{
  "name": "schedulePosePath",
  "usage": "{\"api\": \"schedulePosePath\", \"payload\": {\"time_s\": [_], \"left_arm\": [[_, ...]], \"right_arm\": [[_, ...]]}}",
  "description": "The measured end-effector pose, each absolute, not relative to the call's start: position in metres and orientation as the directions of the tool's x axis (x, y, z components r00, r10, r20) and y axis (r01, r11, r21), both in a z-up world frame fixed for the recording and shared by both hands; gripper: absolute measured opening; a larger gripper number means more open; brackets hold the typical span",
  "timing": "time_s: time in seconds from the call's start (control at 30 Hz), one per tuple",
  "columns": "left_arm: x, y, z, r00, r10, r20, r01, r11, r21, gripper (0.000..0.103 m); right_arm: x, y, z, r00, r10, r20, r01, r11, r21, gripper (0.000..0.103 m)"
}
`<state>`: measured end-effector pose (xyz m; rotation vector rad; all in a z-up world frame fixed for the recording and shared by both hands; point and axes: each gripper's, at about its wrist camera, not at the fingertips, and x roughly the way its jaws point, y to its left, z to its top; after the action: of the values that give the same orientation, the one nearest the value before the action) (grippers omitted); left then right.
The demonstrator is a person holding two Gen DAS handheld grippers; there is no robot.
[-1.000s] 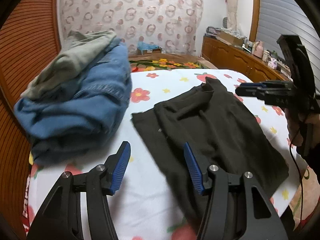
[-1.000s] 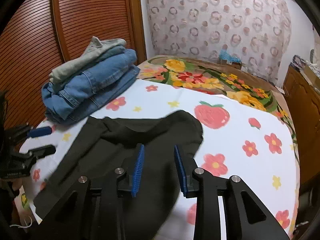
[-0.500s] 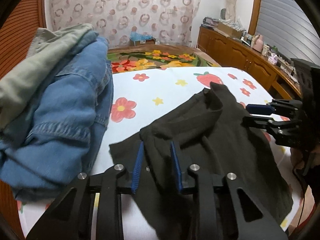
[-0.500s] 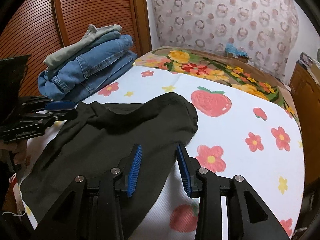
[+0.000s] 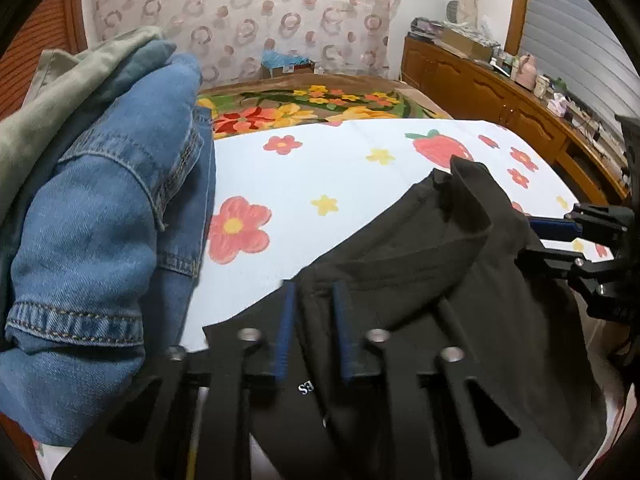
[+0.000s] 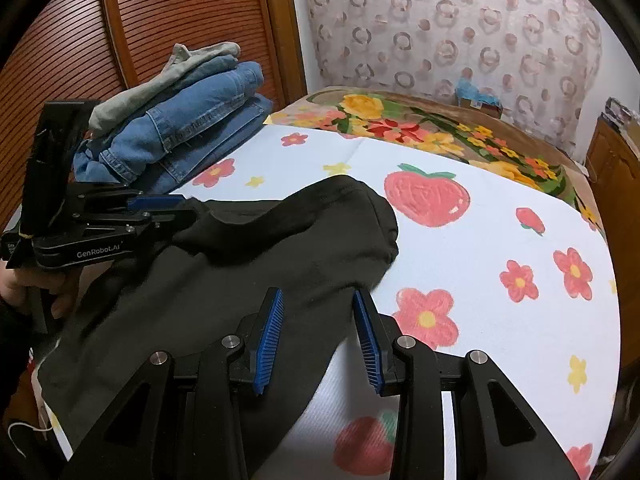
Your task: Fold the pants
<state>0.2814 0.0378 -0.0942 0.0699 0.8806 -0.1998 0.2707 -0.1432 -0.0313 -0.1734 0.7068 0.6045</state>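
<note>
- The black pants lie spread over the near part of the bed, reaching from its near edge toward the middle, their far rounded end just short of the strawberry print.
- My left gripper has just been closing and now pinches a raised ridge of the black cloth at the pants' left edge, near the bed's left side; the jaws are nearly together with fabric bunched between them.
- My right gripper stands part open over the pants' right edge. Cloth lies below the gap, but I see neither pad pressing it, so I judge it not yet held.
- The cloth looks soft, thin and light: it slumps and creases instead of keeping a shape. I expect it to drape and sag from any single hold, so both edges want gripping before a lift.
- It looks matte, not slick, so the ribbed pads should bite well on a doubled hem or seam.
- I would take the right side at its hem edge, level with my left hold.
- The stack of folded jeans sits at the bed's far left corner, close beside my left gripper; a wide swing could snag it.
</note>
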Motion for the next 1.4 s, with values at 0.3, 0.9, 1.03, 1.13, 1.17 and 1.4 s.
{"api": "schedulePosePath", "payload": {"time_s": [0.3,0.9,1.03,1.13,1.17,1.4], "left_arm": [[0.251,0.055,-0.055,0.706,-0.185,-0.684,0.189,0.980,-0.070,0.005],[0.236,0.076,-0.052,0.718,-0.093,-0.690,0.119,0.993,-0.011,0.005],[0.223,0.071,-0.048,0.717,-0.096,-0.690,0.140,0.990,0.008,0.028],[0.210,0.067,-0.046,0.722,-0.110,-0.683,0.165,0.986,0.015,0.052],[0.206,0.066,-0.046,0.723,-0.121,-0.680,0.172,0.985,0.007,0.053],[0.166,0.057,-0.049,0.717,-0.153,-0.680,0.202,0.979,-0.006,0.053]], "right_arm": [[0.270,-0.145,-0.030,0.616,0.442,-0.652,-0.558,0.829,0.035,0.038],[0.247,-0.151,-0.013,0.639,0.436,-0.633,-0.552,0.834,0.017,0.038],[0.233,-0.156,-0.006,0.649,0.446,-0.617,-0.549,0.835,0.025,0.038],[0.217,-0.159,-0.001,0.657,0.456,-0.601,-0.550,0.835,0.032,0.038],[0.211,-0.161,0.000,0.659,0.459,-0.596,-0.550,0.834,0.035,0.038],[0.170,-0.174,0.004,0.678,0.470,-0.566,-0.541,0.839,0.048,0.038]]}}
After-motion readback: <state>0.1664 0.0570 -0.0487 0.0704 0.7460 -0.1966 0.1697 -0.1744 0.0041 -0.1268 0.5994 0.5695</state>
